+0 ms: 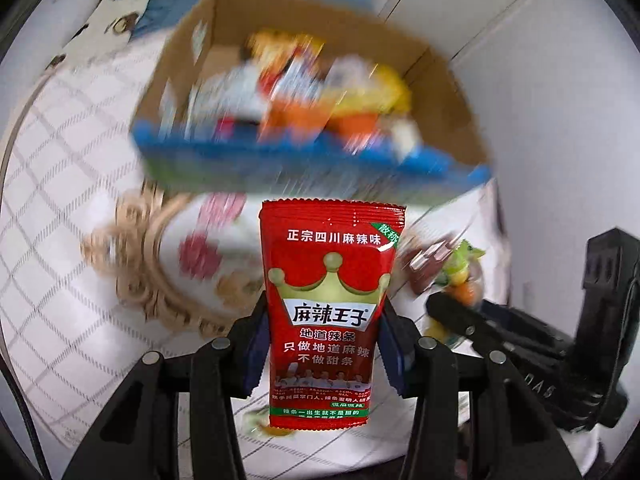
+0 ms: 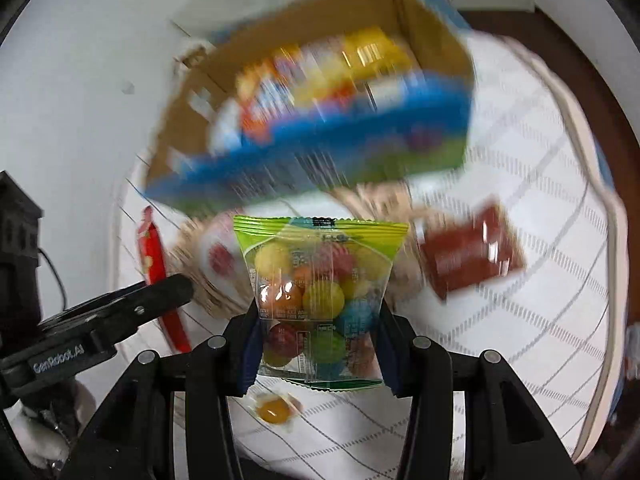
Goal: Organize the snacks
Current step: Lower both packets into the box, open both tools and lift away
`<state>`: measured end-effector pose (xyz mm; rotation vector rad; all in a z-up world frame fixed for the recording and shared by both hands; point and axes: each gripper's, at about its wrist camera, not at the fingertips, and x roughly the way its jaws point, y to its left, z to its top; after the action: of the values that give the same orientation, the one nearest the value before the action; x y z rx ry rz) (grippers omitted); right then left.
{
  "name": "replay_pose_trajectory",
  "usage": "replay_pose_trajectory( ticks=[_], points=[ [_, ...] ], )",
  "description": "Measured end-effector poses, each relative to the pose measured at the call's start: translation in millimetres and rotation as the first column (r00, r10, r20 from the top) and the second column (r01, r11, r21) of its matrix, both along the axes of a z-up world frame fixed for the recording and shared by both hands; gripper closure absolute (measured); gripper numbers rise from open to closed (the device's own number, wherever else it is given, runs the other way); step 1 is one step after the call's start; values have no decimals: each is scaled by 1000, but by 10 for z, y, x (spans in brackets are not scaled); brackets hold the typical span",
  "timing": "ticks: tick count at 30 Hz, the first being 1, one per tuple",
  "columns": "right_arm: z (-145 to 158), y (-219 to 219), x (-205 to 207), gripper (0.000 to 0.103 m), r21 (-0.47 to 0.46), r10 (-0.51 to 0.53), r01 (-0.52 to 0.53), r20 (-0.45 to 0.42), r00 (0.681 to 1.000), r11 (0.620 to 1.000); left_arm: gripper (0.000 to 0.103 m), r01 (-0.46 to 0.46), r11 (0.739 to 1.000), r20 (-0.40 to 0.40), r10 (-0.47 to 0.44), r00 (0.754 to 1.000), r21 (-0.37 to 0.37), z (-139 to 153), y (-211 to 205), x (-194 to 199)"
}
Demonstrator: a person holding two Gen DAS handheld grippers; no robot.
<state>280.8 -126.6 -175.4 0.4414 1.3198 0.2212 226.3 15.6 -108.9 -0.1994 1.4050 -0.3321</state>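
Only the right wrist view shows one small wrapped orange candy (image 2: 274, 408) on the checked cloth (image 2: 520, 320) below the fingers, and a dark red packet (image 2: 472, 256) beside the wicker plate (image 2: 200, 280). One red spicy-strip packet (image 1: 330, 312) stands upright, pinched between the left gripper (image 1: 324, 344) fingers. One clear bag of gumballs (image 2: 318, 304) is pinched by the right gripper (image 2: 318, 344). One cardboard box (image 1: 440, 80), blurred, holds several snacks beyond both.

White grid-lined cloth (image 1: 60, 184) over a bed-like surface, pale wall (image 2: 80, 60) behind, dark brown floor (image 2: 592, 64).
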Motion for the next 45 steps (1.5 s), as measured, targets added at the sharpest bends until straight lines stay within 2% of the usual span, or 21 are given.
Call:
replay_pose_trajectory(
  ticks=[3, 5, 9, 13, 16, 18, 22, 26, 27, 28, 29, 30, 31, 33, 36, 45],
  points=[
    [392, -209, 418, 53, -5, 9, -9, 79, 997, 1000, 58, 2, 999, 49, 0, 999, -43, 268, -1, 415],
    [586, -297, 673, 53, -33, 13, -10, 112, 994, 999, 58, 6, 999, 79, -3, 997, -37, 411, 18, 642],
    [647, -429, 1313, 53, -128, 10, 10, 155, 988, 992, 58, -13, 998, 139, 5, 990, 54, 474, -26, 1262],
    [547, -521, 1875, 53, -233, 18, 15, 141, 990, 972, 57, -38, 988, 115, 21, 993, 147, 294, 54, 1907],
    [342, -555, 2232, 53, -271, 16, 10, 94, 995, 963, 57, -42, 980, 56, 32, 998, 196, -84, 106, 2359],
    [171, -571, 2431, 53, -294, 16, 3, 63, 998, 956, 57, -53, 975, 9, 53, 999, 214, -295, 172, 2485],
    [-179, -597, 2572, 53, -300, 7, 0, 21, 1000, 954, 57, -60, 970, -56, 75, 996, 234, -647, 261, 2698],
    [-459, -625, 2679, 51, -271, 2, -8, -22, 1000, 963, 53, -61, 962, -91, 88, 992, 264, -798, 279, 2759],
    [-542, -635, 2687, 49, -270, 5, -17, -44, 999, 963, 52, -69, 963, -97, 97, 991, 259, -837, 295, 2776],
    [-575, -636, 2693, 37, -275, 8, -22, -51, 999, 961, 49, -79, 963, -98, 108, 989, 258, -858, 307, 2788],
    [-600, -640, 2694, 19, -284, 10, -24, -51, 999, 959, 44, -94, 961, -99, 123, 987, 261, -867, 320, 2788],
    [-609, -641, 2689, 17, -274, 15, -27, -47, 999, 961, 37, -102, 959, -97, 132, 986, 265, -879, 327, 2790],
    [-613, -643, 2675, 16, -274, 13, -26, -49, 999, 961, 21, -102, 956, -92, 131, 987, 275, -886, 320, 2792],
    [-613, -623, 2666, 14, -286, 13, -25, -44, 999, 958, 14, -92, 962, -101, 122, 987, 258, -936, 301, 2806],
    [-628, -566, 2673, 12, -313, 23, -39, -54, 998, 949, 12, -77, 959, -81, 103, 991, 273, -913, 224, 2789],
    [-554, -581, 2622, 11, -311, 9, -29, -65, 998, 950, 12, -44, 955, -25, 54, 998, 292, -796, 71, 2594]
  ],
)
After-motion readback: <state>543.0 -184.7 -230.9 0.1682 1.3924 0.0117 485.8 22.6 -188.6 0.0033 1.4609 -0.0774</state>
